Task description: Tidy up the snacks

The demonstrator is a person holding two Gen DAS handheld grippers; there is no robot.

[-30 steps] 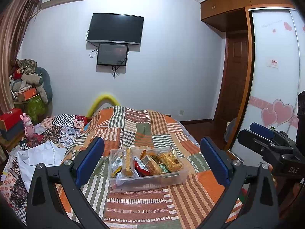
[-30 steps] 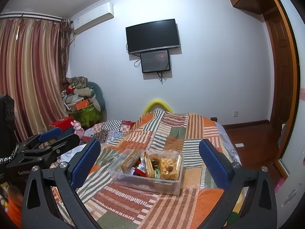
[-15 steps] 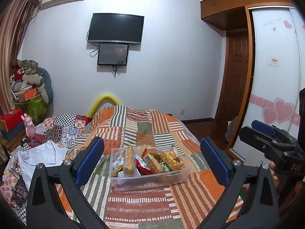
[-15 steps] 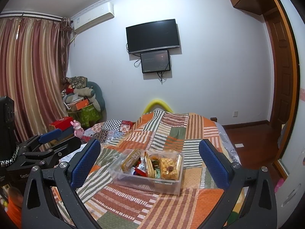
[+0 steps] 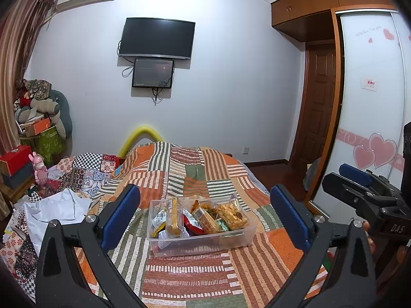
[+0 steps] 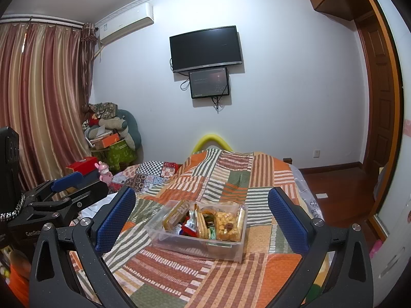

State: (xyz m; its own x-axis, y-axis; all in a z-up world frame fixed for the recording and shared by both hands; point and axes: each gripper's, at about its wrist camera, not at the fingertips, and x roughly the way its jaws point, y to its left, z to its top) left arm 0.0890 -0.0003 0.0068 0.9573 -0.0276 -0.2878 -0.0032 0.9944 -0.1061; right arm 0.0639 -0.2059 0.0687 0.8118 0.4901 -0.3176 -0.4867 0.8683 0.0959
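Holding snack packets (image 5: 199,217) upright | clear bin (image 5: 205,242) | patchwork bedspread (image 5: 185,169)

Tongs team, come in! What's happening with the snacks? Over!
Left tongs open, empty. Right tongs open, empty. Snacks packed in clear bin on quilt. Nothing blocking.

Even, soft indoor light fills both views; focus is sharp, fisheye bending curves the edges, corners vignette black.

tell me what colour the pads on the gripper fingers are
Blue pads on black fingers, clearest in the right wrist view.
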